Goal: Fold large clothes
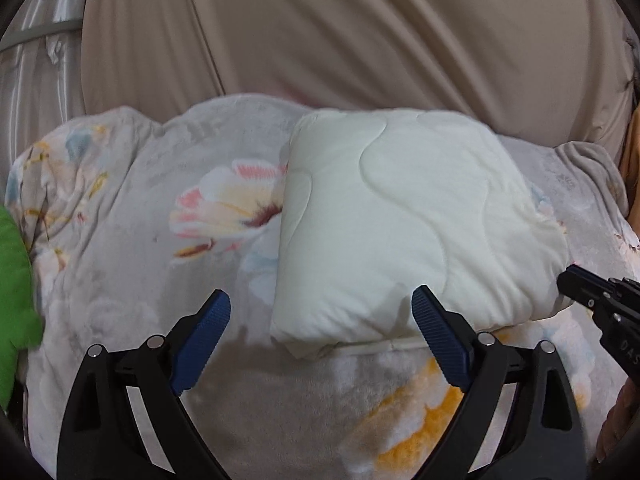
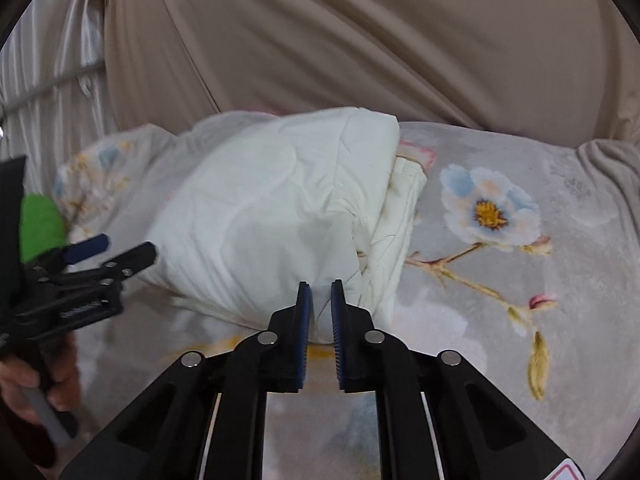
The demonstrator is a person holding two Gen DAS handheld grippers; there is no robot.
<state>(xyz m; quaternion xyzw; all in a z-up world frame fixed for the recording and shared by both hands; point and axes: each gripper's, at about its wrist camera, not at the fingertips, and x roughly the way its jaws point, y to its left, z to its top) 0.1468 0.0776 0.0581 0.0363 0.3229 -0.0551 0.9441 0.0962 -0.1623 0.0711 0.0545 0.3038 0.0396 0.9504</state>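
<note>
Left gripper point(image 1: 321, 312) hangs wide apart, nothing between the pads, just short of the near left corner of the folded cream quilt point(image 1: 408, 220); right gripper point(image 2: 320, 300) nearly clenched, a slim gap showing, pads empty as far as I can tell, tips right at the quilt's near right corner point(image 2: 352, 280), touching or not I can't say; quilt sits mid-bed on the floral blanket point(image 2: 520, 320), folded into a thick block, long axis running away from the person toward the beige curtain point(image 1: 360, 32); layered open edges on the right side point(image 2: 400, 208), smooth fold on the left; so right hand's nearer the loose layers, left hand nearer the clean fold; my guess, next move's a last tidy or a lift from the near edge, both tools already at that edge; room's decent — bare blanket left and right of the block, green thing point(image 1: 14, 280) off at far left, curtain close behind; risk: layers on the right splay if pinched too shallow.
</note>
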